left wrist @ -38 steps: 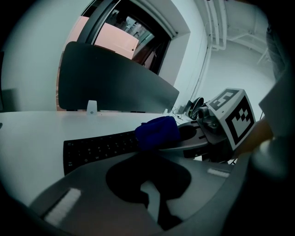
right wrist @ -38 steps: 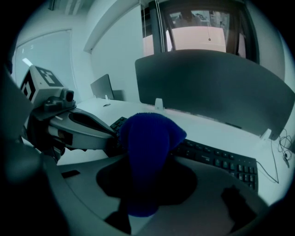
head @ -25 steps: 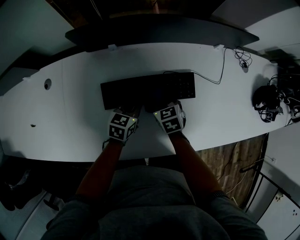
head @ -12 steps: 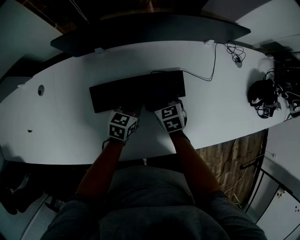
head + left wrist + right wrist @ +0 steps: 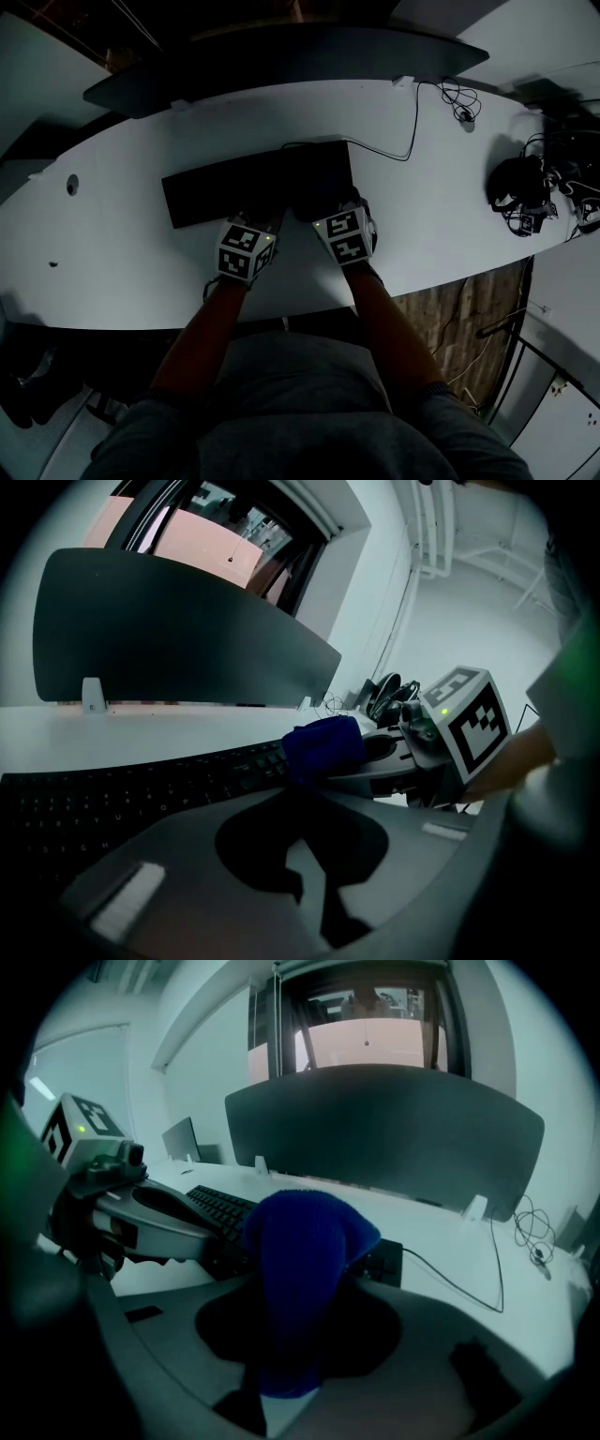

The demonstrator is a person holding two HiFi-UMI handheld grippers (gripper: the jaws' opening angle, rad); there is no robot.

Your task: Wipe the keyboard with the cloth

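Note:
A black keyboard [image 5: 234,187] lies across the white desk [image 5: 112,253]. My right gripper [image 5: 321,204] is shut on a blue cloth [image 5: 305,1241], which bulges out past its jaws and rests on the keyboard's right part [image 5: 217,1208]. My left gripper [image 5: 266,219] is just left of it at the keyboard's front edge. Its jaws meet with nothing between them [image 5: 291,797]. From the left gripper view, the blue cloth [image 5: 323,745] sits on the keys [image 5: 112,799] in the right gripper [image 5: 389,761].
A dark divider panel [image 5: 281,56] stands along the desk's far edge. A thin cable [image 5: 412,141] runs from the keyboard to the back right. Black headphones and tangled wires [image 5: 516,192] lie at the right end. A small hole [image 5: 72,185] is at the left.
Both grippers have shifted rightward along the keyboard; the cloth is now near its right end. The head view has also panned, so the desk appears further left.

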